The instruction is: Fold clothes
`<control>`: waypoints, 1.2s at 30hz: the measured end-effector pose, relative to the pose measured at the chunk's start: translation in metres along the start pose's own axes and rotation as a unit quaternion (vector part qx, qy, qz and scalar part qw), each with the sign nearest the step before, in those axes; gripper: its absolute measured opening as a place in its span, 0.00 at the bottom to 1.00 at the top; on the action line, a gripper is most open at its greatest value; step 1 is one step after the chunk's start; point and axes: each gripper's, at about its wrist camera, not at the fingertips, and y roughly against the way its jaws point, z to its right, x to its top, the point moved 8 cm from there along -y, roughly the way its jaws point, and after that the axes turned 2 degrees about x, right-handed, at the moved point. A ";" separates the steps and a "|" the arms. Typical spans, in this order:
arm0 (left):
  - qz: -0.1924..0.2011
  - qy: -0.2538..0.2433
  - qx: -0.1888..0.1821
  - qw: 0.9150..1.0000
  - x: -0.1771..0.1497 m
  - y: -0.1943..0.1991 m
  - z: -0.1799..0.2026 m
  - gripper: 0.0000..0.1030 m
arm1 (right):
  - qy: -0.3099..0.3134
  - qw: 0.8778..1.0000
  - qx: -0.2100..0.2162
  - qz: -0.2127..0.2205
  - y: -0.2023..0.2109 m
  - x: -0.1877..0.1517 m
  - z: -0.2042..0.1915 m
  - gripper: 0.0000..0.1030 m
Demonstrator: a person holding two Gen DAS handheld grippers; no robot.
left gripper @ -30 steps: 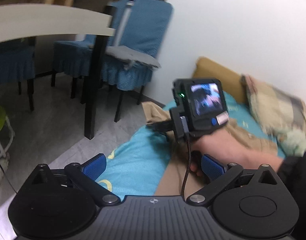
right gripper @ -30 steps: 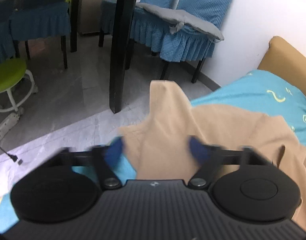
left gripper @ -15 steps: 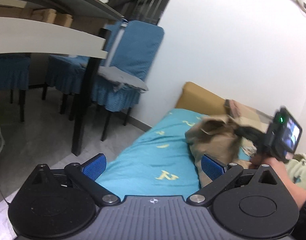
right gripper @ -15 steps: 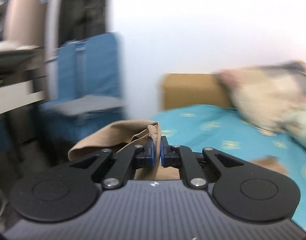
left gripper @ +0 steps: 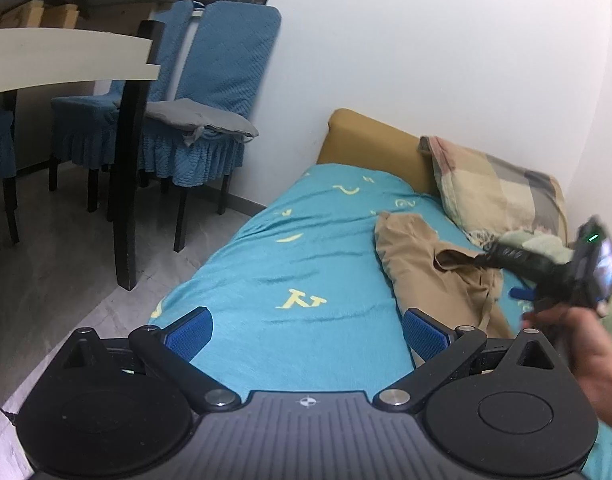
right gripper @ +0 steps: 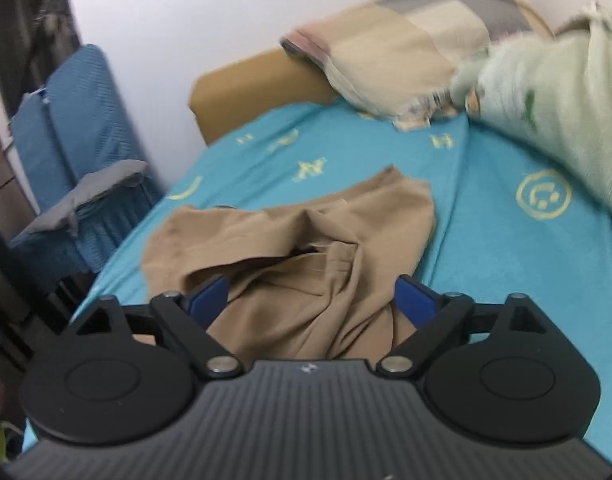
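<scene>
Only the left wrist view shows the table [left gripper: 70, 56] and the blue chairs [left gripper: 210, 80] at far left; the right wrist view alone shows a pale green garment [right gripper: 553, 92] at far right. The left gripper [left gripper: 306, 330] is spread wide over the teal sheet [left gripper: 306, 248], holding nothing. The tan garment [right gripper: 306, 232] lies crumpled on the sheet near the pillow [right gripper: 397, 40]. The right gripper [right gripper: 313, 296] hangs wide open just above it, gripping nothing.
</scene>
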 end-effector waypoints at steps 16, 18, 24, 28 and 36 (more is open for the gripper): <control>-0.102 0.063 -0.002 0.993 -0.026 -0.001 -0.004 0.98 | 0.036 0.999 0.008 -0.017 0.310 -0.056 0.006 0.88; -0.123 0.074 0.006 0.990 -0.031 0.007 -0.010 0.98 | 0.010 0.999 -0.020 -0.033 0.331 -0.071 0.018 0.88; -0.189 0.135 0.017 0.973 -0.055 0.026 -0.026 0.94 | -0.081 0.995 -0.032 -0.054 0.367 -0.105 0.046 0.88; -0.234 0.149 0.023 0.960 -0.076 0.029 -0.026 0.82 | -0.088 0.995 -0.030 -0.047 0.373 -0.108 0.051 0.88; -0.243 0.114 0.061 0.961 -0.088 0.044 -0.021 0.18 | -0.080 0.995 -0.019 -0.061 0.373 -0.117 0.053 0.88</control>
